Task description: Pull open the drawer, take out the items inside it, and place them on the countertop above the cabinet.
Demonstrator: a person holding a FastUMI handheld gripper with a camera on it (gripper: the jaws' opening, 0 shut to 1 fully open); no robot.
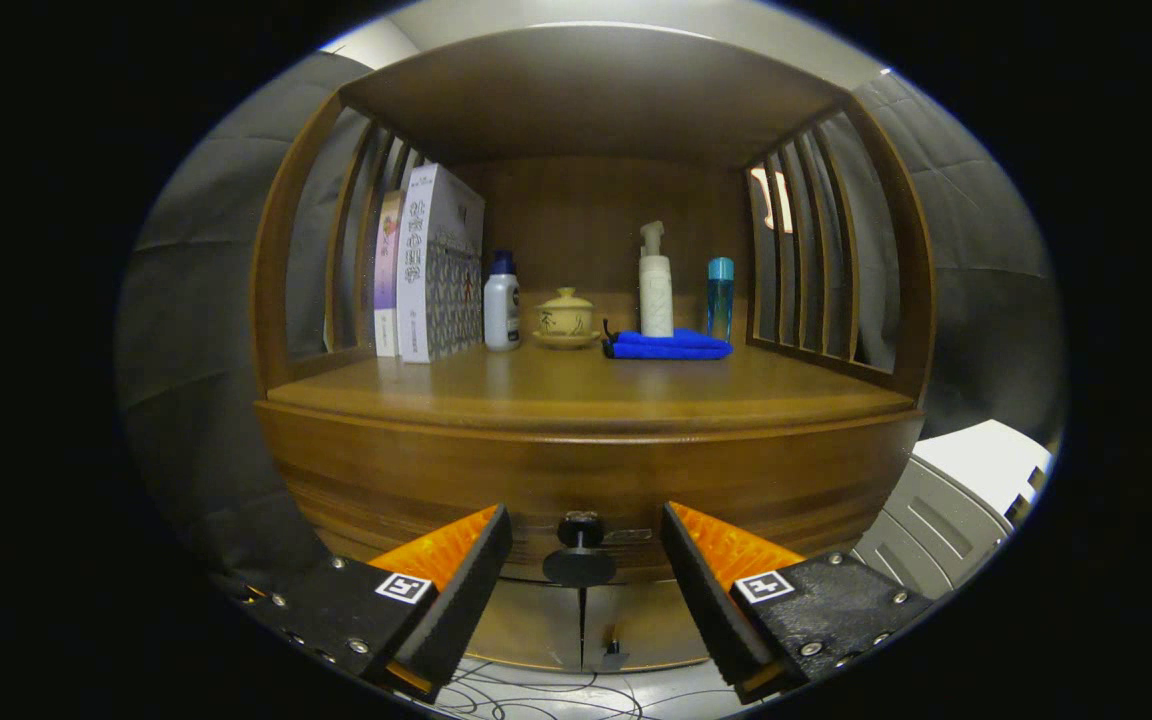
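The gripper point(586, 560) was wide open, with nothing held between its two fingers. It was pointed at the front of a wooden cabinet point(356, 480). In the gap between the fingers, a little ahead of them, stood the dark round knob point(581, 530) of the drawer point(586, 485). The fingers were at both sides of the knob but did not touch it. The drawer front was flush with the cabinet, so the drawer was closed and what lay inside it could not be seen. Under the drawer two lower doors point(576, 625) met at a thin seam, with a small dark latch near the bottom.

Above the drawer was the bench point(586, 385), a wooden top under a wooden roof, with slatted sides on the left and on the right. At its back, several things stood in a row. On the left two tall boxes point(431, 265) stood upright next to each other, close to the left slats. Just beside them stood a white bottle with a blue cap point(502, 303). Next came a small yellow lidded cup on a saucer point(566, 318). To the right of it a folded blue cloth point(668, 346) lay flat, and behind the cloth stood a white pump bottle point(655, 285) and a blue transparent bottle point(720, 298).

On the floor below the cabinet some thin cables point(536, 690) were lying. To the right of the cabinet a white and grey object point(956, 500) was partly visible.
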